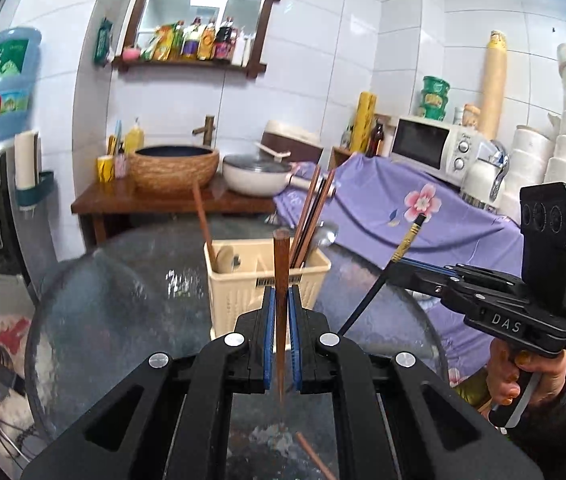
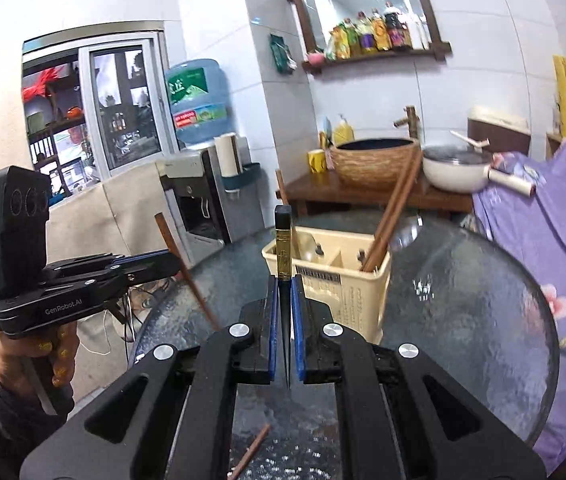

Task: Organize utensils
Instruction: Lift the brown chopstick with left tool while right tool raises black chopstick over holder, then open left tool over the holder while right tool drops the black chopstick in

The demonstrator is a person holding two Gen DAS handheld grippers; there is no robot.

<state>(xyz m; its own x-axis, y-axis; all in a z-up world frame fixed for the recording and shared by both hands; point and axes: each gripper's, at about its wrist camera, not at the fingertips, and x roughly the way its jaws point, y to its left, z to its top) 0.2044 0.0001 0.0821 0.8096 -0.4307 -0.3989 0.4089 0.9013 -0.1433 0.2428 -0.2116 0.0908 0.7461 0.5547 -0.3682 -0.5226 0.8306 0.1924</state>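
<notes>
Cream caddy (image 1: 267, 280) — chopsticks (image 1: 309, 216), spoon (image 1: 225, 258) inside

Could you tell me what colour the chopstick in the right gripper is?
Black chopstick with a gold band, clearest in the right wrist view.

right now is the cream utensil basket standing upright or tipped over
Upright. The cream utensil basket sits flat on the glass table with its open top facing up, and brown chopsticks lean out of one compartment.
</notes>
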